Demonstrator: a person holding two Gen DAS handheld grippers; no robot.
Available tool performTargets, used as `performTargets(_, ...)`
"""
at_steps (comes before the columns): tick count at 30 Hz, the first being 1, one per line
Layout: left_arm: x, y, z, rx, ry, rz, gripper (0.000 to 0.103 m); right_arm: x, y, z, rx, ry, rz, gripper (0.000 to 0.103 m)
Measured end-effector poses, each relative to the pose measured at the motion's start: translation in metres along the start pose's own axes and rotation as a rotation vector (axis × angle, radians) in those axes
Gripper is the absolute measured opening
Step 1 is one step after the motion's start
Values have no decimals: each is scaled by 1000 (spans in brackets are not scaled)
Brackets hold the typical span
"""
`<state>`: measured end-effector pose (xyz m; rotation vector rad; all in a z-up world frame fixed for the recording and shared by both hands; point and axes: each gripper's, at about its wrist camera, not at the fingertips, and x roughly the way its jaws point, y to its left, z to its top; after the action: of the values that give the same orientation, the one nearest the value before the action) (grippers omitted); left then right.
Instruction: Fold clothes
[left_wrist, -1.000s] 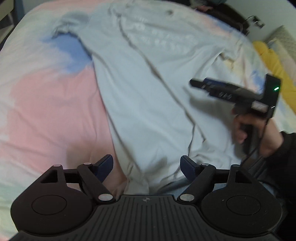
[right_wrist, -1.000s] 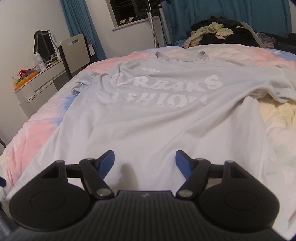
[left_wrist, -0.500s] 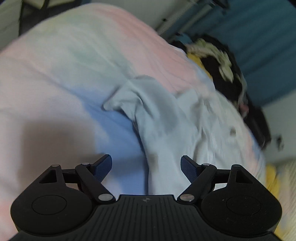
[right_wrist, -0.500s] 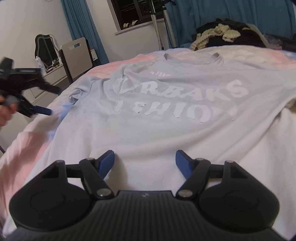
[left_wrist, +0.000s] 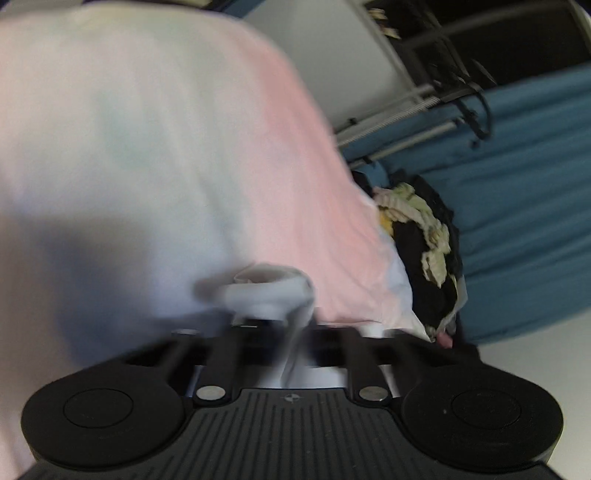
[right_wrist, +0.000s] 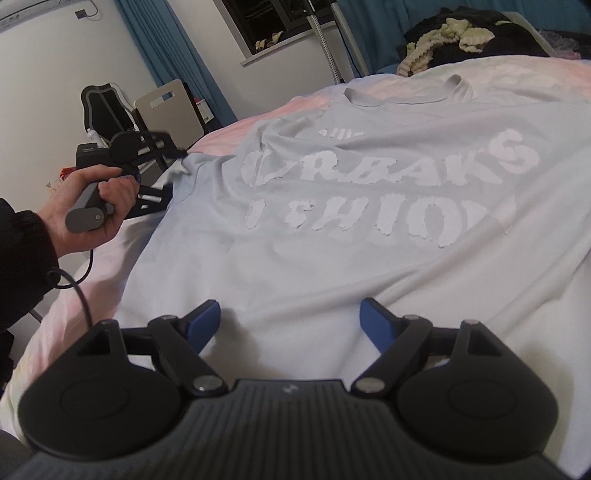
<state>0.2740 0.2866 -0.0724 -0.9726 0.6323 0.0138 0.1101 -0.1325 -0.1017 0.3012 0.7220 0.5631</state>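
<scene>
Sleeve (right_wrist: 181, 168) of the grey T-shirt (right_wrist: 332, 236) sits pinched in the left gripper (left_wrist: 275, 328), its fingers closed on the cloth. The shirt otherwise lies spread flat, unfolded, on the pastel bedcover (right_wrist: 107, 254), so every fold remains. Its long axis runs hem-near to collar-far. The right gripper (right_wrist: 291, 325) hovers over the hem, fingers apart.

A bed under a pastel pink-and-white duvet (right_wrist: 236, 129) fills the room. At eleven o'clock stands a pale chair (right_wrist: 170, 107) beside a wavy-framed mirror (right_wrist: 101, 110) — blue curtains (right_wrist: 173, 48) flank a dark window (right_wrist: 273, 22) at twelve. White walls (right_wrist: 55, 48); a heap of dark clothes (right_wrist: 476, 33) at one o'clock.
</scene>
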Motion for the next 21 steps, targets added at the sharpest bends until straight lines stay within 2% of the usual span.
performTargets(2, -20, -22, 2, 107, -73, -121, 6, -1, 2, -1, -5, 0, -1, 84)
performTargets(4, -44, -33, -3, 204, -159, -291, 6, -3, 3, -2, -11, 0, -2, 84)
performTargets(5, -54, -35, -6, 238, -193, -349, 6, -4, 4, -3, -13, 0, -2, 84)
performTargets(7, -59, -20, -15, 235, -219, -357, 6, -5, 6, -4, -19, 1, -3, 84)
performTargets(9, -55, 6, -23, 198, -228, -272, 6, -7, 8, -5, -24, 1, -4, 84)
performTargets(12, -37, 43, -33, 199, -166, -37, 9, -8, 9, -7, -37, 0, -7, 84)
performTargets(13, -30, 51, -36, 216, -129, 31, 18, -8, 10, -7, -43, 0, -9, 84)
performTargets(14, -28, 55, -39, 232, -103, 65, 19, -9, 10, -7, -48, 0, -10, 84)
performTargets(15, -29, 57, -40, 243, -99, 65, 20, -9, 10, -8, -54, 0, -11, 84)
performTargets(17, -36, 49, -42, 255, -112, 84, 39, -10, 11, -8, -65, 0, -14, 84)
performTargets(19, -45, 31, -47, 307, -120, 132, 77, -10, 12, -8, -82, -5, -16, 84)
performTargets(21, -57, 7, -57, 409, -137, 170, 88, -12, 14, -6, -106, -16, -19, 83)
